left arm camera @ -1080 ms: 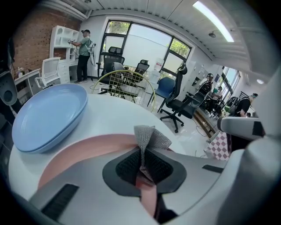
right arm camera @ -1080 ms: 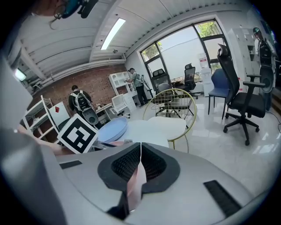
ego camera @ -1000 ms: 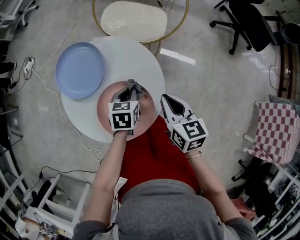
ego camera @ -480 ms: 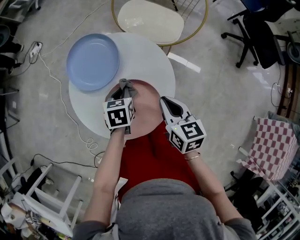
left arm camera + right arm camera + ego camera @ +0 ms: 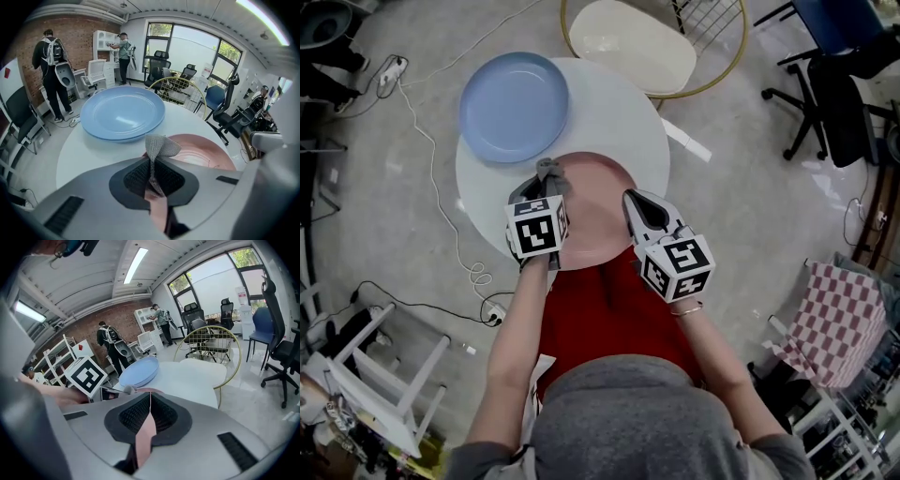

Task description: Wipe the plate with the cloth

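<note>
A pink plate [image 5: 602,214] lies on the near side of the round white table [image 5: 623,117]. My left gripper [image 5: 546,190] is shut on a grey cloth [image 5: 548,174], whose tuft sticks out past the jaws over the plate's far left part. The left gripper view shows that cloth [image 5: 159,146] pinched upright in front of the pink plate [image 5: 202,148]. At the plate's near right edge, my right gripper [image 5: 631,200] is shut on the rim. In the right gripper view, the pink rim [image 5: 146,431] runs between the closed jaws of the right gripper [image 5: 149,401].
A larger blue plate [image 5: 514,106] sits on the table's far left, close to the pink one. A cream chair [image 5: 636,42] with a gold frame stands beyond the table. Cables [image 5: 422,141] trail on the floor at left. People stand far back in the room.
The left gripper has carried the cloth leftward across the pink plate, from its far middle to its far left. The right gripper has kept its hold on the rim.
</note>
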A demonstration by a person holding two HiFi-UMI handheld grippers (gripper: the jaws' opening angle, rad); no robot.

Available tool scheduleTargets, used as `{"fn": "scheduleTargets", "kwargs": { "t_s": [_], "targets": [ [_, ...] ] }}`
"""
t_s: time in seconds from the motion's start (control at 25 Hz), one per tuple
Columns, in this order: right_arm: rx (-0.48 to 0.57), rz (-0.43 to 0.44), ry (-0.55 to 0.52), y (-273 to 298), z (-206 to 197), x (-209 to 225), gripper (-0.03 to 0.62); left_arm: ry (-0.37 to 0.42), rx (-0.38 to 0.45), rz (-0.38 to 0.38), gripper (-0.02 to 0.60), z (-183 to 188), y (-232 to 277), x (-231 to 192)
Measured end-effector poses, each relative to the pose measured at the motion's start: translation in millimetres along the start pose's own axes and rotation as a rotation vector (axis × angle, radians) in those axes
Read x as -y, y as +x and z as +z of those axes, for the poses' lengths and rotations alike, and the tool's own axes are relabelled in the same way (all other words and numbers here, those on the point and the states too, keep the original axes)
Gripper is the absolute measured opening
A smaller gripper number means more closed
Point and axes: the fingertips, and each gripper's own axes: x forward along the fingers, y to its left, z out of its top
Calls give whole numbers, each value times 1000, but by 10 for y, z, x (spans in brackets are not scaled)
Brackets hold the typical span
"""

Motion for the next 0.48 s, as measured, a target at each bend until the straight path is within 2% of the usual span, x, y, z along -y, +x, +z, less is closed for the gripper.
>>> {"fn": "scheduleTargets", "kwargs": {
  "t_s": [0.32,0.48],
  "targets": [
    [5,23,-23,-40,-73,-173,29,-23,19,47,34,-203,-260,-233],
    [30,-6,-13,-164,-107,-146,29,-1,54,16,34,-216,-414,-147]
  ]
}}
